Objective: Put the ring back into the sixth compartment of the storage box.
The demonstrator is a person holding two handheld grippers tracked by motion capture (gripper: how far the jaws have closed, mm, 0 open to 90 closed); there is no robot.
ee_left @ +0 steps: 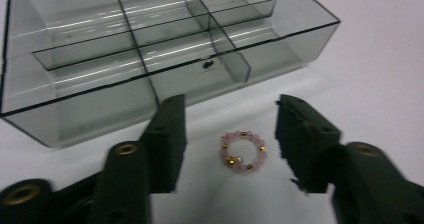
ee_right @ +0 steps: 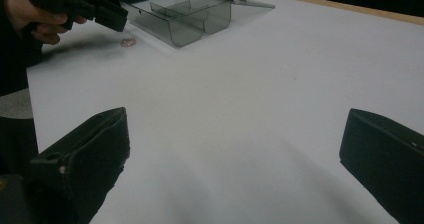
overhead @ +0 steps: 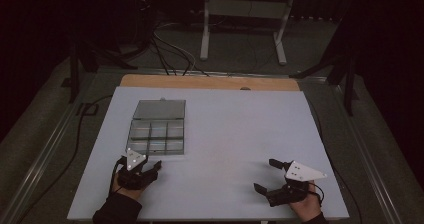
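- Step in hand, as I judge it: picking up the bead bracelet (ee_left: 243,151), a small pink and gold loop lying flat on the white table (overhead: 240,134), just in front of the clear compartment box (ee_left: 150,59).
- Left gripper (ee_left: 230,139): jaws spread, nothing gripped; bracelet sits between them, touching neither.
- Right gripper (overhead: 264,176): jaws wide apart, nothing between them, resting well apart from the box near the table's front right.
- Next move likely calls for lowering the left jaws to the tabletop and closing across the loop; it is thin and flat, so the tips must reach the surface.
- Edges: the box's near wall stands just beyond the bracelet; little room forward. Its lid (overhead: 160,109) lies open at the far side.
- Open room: broad bare table to the right of the box; compartments look empty.
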